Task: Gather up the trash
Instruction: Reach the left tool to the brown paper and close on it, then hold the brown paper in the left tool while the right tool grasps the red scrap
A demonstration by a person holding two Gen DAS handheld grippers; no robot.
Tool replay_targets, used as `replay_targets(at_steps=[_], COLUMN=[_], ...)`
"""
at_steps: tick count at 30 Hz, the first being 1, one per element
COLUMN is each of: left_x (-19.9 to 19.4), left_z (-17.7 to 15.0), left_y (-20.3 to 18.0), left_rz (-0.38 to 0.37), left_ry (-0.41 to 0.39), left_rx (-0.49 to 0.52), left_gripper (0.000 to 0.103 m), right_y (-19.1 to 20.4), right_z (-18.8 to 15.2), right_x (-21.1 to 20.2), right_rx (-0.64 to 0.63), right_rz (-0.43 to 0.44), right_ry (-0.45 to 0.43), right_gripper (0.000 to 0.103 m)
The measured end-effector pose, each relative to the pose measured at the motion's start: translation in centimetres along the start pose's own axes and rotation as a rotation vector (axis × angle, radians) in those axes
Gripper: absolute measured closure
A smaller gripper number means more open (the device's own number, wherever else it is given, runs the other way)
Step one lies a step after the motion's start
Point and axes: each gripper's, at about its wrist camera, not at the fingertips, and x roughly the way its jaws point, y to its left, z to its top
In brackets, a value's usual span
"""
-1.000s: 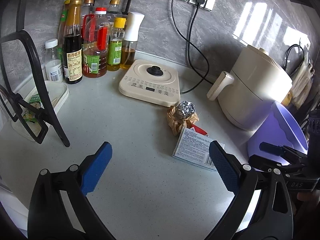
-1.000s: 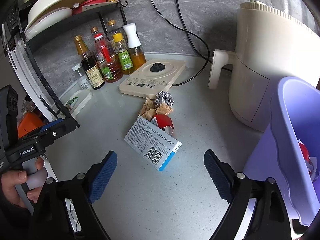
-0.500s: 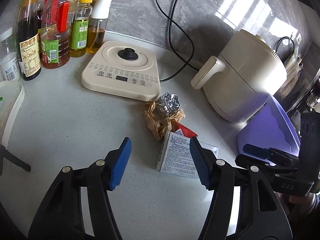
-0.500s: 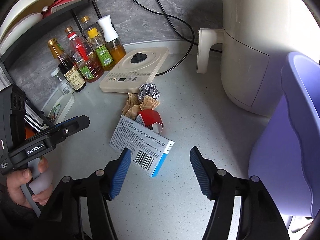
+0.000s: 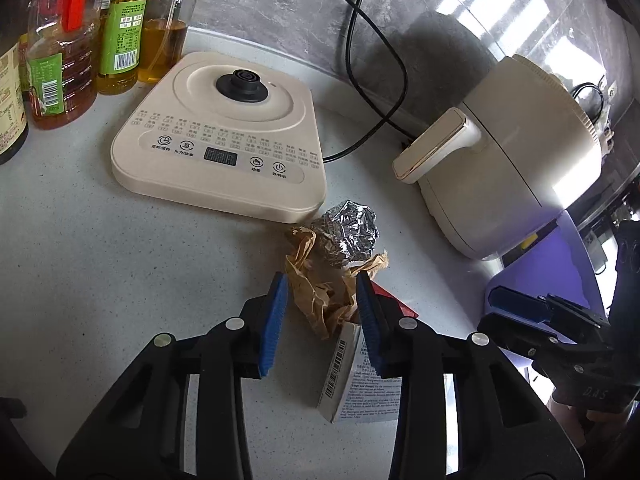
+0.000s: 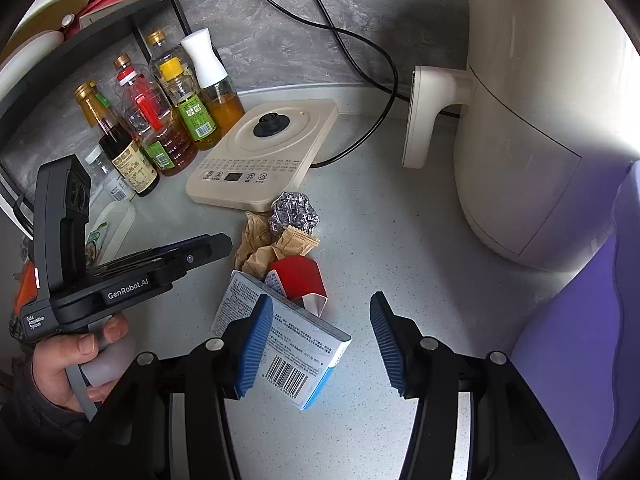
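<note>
Beside the kettle base, trash waiting on the counter
Nearest, the left gripper (image 5: pixel 322 312) brackets the crumpled brown paper (image 5: pixel 320 288), jaws narrowed, grip uncertain; the right gripper (image 6: pixel 322 340) gapes over the white box (image 6: pixel 280 340). Beyond lie the foil ball (image 5: pixel 348 232), then the kettle base (image 5: pixel 224 136).

A beige induction cooker (image 5: pixel 224 136) with a black centre knob sits toward the back of the speckled grey worktop (image 5: pixel 100 264). Oil and sauce bottles (image 6: pixel 160 120) crowd the back left corner beneath a black dish rack (image 6: pixel 80 36). A cream air fryer (image 6: pixel 532 120) stands at the right side, handle facing left. Black cords (image 5: pixel 372 64) trail down the grey wall.
</note>
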Motion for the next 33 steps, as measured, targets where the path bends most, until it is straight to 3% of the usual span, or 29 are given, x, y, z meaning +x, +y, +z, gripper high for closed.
replay_targets(at_steps=[10, 14, 21, 26, 33], left_x=[3.4, 4.4, 1.0, -1.5, -2.6], left_z=[1.2, 1.2, 1.0, 0.8, 0.3], left_y=[1.3, 1.3, 2.3, 3.5, 3.5], left_rz=[-0.005, -0.01, -0.014, 0.024, 0.041], left_ry=[0.012, 0.034, -0.043, -0.099, -0.107], left_rx=[-0.043, -0.032, -0.044, -0.066, -0.061], left_gripper=[0.069, 0.089, 0.092, 0.092, 0.091], right_y=[0.1, -0.3, -0.6, -0.4, 0.5], right_z=[3.3, 4.2, 4.3, 3.6, 2.2], right_x=[4.6, 6.1, 6.6, 6.8, 8.6], right_rx=[0.022, 0.047, 0.068, 0.059, 0.031], right_rz=[0.08, 0.068, 0.074, 0.083, 0.089], right_ry=[0.074, 0.097, 0.126, 0.149, 0.225], right_gripper=[0.053, 0.053, 0.052, 0.045, 0.045])
